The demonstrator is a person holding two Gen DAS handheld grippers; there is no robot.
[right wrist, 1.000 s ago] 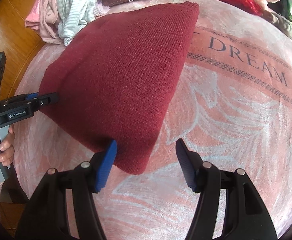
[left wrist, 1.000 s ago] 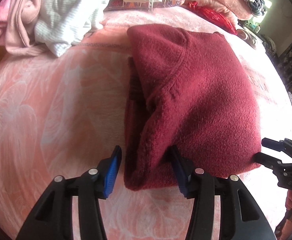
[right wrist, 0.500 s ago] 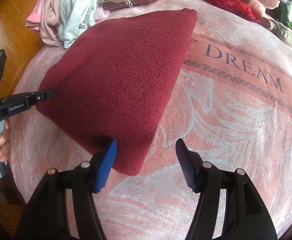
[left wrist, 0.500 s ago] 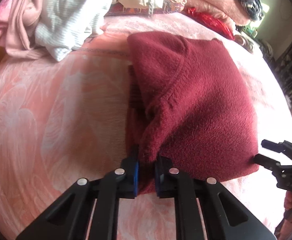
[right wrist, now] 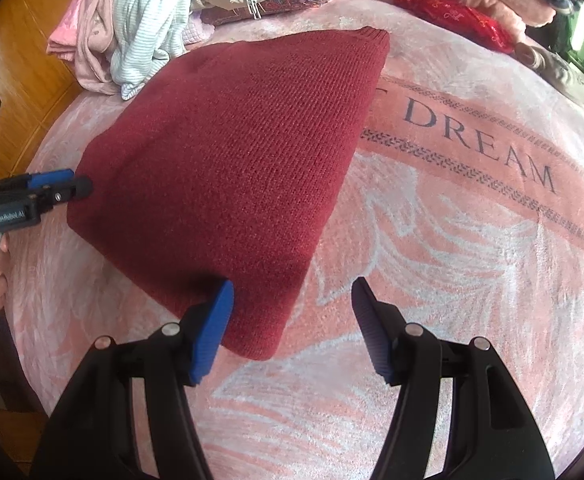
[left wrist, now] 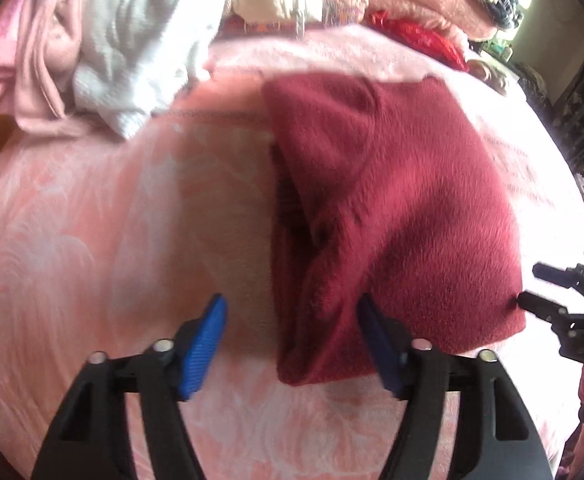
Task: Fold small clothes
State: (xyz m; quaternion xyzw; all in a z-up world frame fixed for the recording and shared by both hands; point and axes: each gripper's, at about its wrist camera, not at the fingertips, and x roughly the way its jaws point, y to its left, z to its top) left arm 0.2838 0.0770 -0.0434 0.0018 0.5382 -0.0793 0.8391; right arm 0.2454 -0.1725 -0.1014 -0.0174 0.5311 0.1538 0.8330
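Now we've let go: left gripper jaws opening off the maroon sweater's near-left corner, nothing held. Right gripper open, empty, straddling near-right corner. Sweater lies folded mid-blanket; this fold looks done.

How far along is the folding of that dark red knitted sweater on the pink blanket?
Done: the dark red knitted sweater lies folded into a compact block on the pink blanket. In hand: the left gripper is opening with the sweater's near corner between its jaws, unpressed; the right gripper is open over the other near corner. Left: the heap of unfolded pale clothes behind.
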